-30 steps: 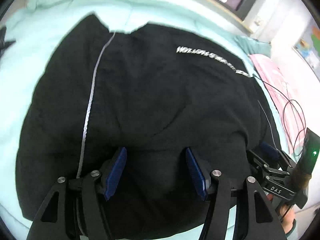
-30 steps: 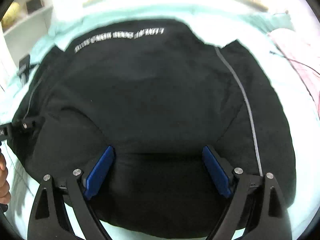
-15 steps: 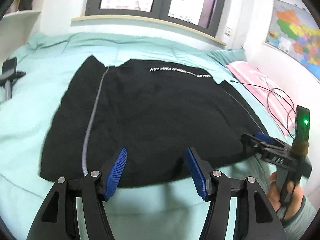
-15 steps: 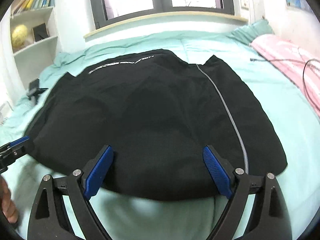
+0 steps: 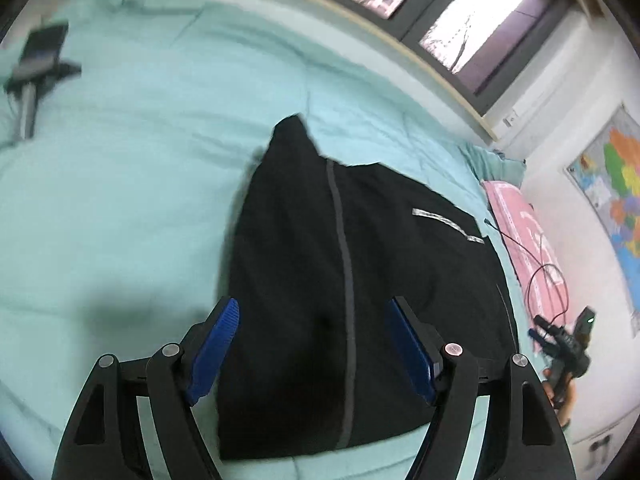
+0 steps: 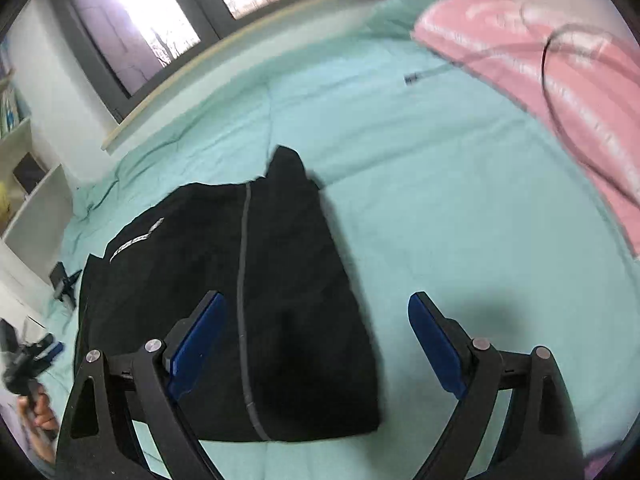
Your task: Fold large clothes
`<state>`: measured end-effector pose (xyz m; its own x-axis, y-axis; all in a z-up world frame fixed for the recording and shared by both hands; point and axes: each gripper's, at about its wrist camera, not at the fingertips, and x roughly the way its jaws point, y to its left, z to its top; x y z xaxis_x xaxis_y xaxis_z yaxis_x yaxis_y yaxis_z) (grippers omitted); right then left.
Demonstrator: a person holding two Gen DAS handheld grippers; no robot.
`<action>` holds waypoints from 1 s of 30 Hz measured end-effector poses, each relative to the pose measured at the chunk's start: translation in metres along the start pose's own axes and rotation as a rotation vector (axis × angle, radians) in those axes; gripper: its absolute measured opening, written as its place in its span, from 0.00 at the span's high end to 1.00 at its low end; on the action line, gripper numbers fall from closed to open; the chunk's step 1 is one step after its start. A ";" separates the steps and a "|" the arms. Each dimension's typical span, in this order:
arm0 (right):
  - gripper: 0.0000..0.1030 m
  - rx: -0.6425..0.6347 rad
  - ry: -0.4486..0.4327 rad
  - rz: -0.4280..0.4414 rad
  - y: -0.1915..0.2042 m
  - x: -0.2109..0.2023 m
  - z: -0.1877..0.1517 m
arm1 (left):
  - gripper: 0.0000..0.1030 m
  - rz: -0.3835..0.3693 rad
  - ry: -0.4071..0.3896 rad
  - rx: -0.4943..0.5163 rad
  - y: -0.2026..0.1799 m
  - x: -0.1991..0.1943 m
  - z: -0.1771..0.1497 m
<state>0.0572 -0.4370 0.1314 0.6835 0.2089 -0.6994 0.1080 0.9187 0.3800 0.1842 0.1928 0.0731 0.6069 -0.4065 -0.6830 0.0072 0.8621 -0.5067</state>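
Note:
A large black garment [image 5: 392,280] with a grey stripe [image 5: 347,276] and white lettering [image 5: 446,224] lies flat on the teal bed [image 5: 140,168]. My left gripper [image 5: 312,306] hovers above its near left part; the jaws are opening and nothing is between the blue pads. In the right wrist view the garment [image 6: 288,264] fills the lower left, and my right gripper [image 6: 316,302] stands open over its right edge, holding nothing. Each gripper also shows small in the other's view, carried by a hand: the right gripper [image 5: 560,342] and the left gripper [image 6: 30,356].
A pink quilt [image 6: 560,64] with a black cable [image 6: 568,128] lies along the bed's right side. A phone on a small stand [image 5: 36,64] sits at the far left of the bed. A window sill runs behind the bed, white shelves [image 6: 32,208] stand left, and a map [image 5: 612,184] hangs right.
Both grippers have drawn back and up from close over the garment and swung apart, the left toward its left side, the right toward its right edge. The left jaws have widened.

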 end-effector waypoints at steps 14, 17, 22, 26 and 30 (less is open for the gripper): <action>0.07 0.128 0.243 0.318 -0.038 0.100 -0.002 | 0.25 -0.348 0.249 -0.290 0.068 0.096 0.007; 0.24 0.099 0.267 0.415 -0.029 0.105 0.000 | 0.26 -0.402 0.237 -0.264 0.057 0.095 0.010; 0.18 -0.027 0.330 0.379 0.001 0.118 -0.005 | 0.26 -0.415 0.254 -0.290 0.059 0.108 0.008; 0.08 0.081 0.405 0.429 -0.001 0.155 -0.001 | 0.25 -0.374 0.300 -0.306 0.054 0.121 0.011; 0.18 0.029 0.386 0.404 0.023 0.159 0.005 | 0.54 -0.307 0.249 -0.258 0.036 0.108 0.012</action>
<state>0.1721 -0.3842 0.0321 0.3616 0.6552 -0.6633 -0.0841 0.7314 0.6767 0.2595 0.1835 -0.0128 0.3979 -0.7183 -0.5706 -0.0603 0.6002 -0.7976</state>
